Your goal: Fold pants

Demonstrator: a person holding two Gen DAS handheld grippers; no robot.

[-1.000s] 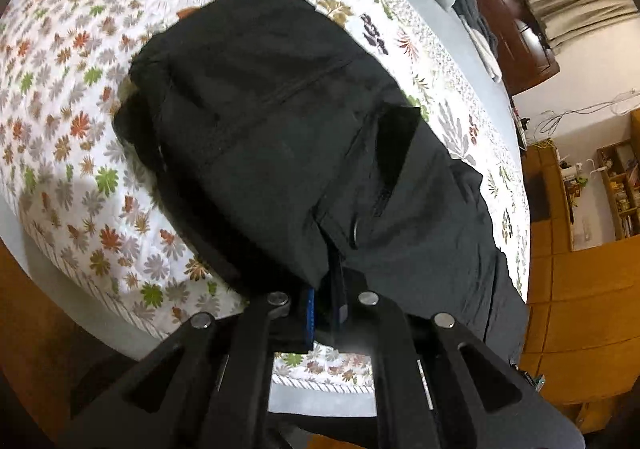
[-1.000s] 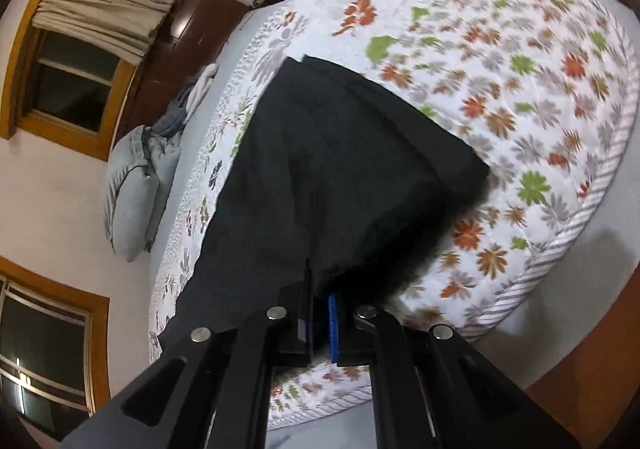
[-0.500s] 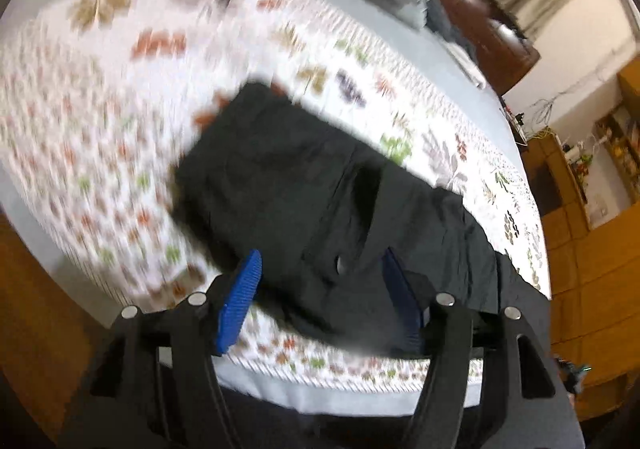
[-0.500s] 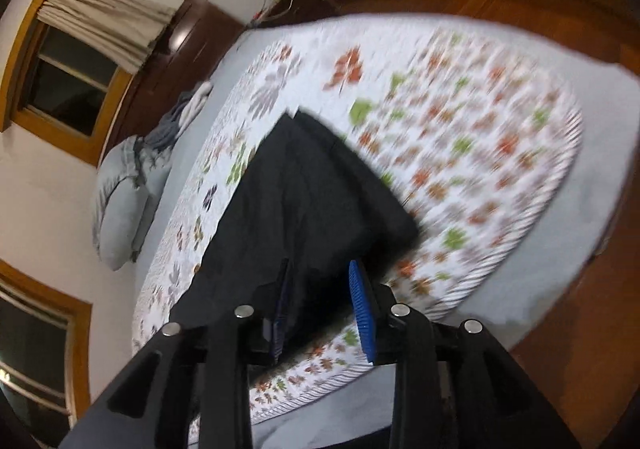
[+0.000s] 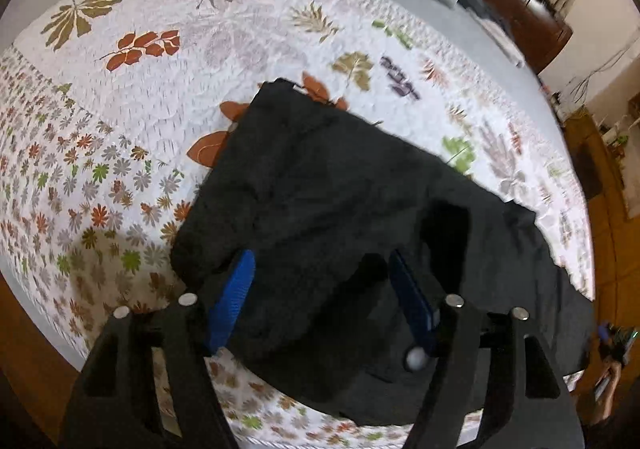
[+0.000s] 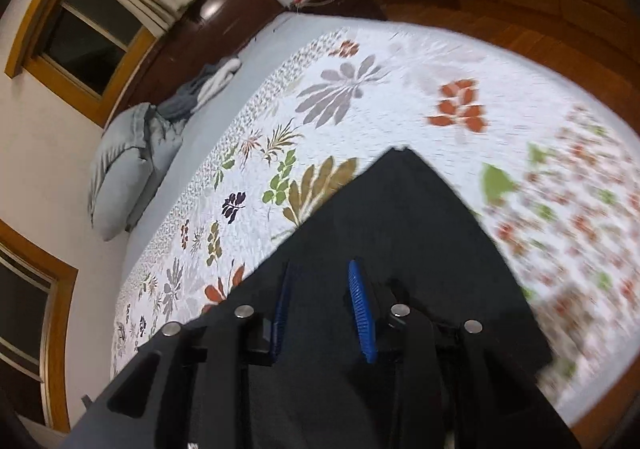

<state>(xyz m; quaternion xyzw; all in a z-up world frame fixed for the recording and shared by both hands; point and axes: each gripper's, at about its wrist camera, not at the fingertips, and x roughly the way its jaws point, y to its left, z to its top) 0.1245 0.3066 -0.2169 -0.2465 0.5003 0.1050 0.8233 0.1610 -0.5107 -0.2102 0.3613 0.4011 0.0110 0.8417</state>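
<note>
Black pants being left folded near bed edge. Left gripper being opened, nothing clamped; right gripper being held apart above cloth. Fold judged released; regrasp at fold end likely needed next.

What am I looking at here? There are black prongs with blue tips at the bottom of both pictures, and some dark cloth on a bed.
Those prongs are hand-held grippers: a person holds one in each hand, and each carries a wide-angle camera looking along its two fingers. One picture comes from the left gripper, the other from the right gripper. The blue strips are the rubbery pads on the fingers. The dark cloth is a pair of black pants, lying on a bed under a leaf-patterned quilt, with a grey pillow at the far end. Neither gripper holds anything: the left jaws are opening, the right stand apart, and the pants lie loose below both.
</note>
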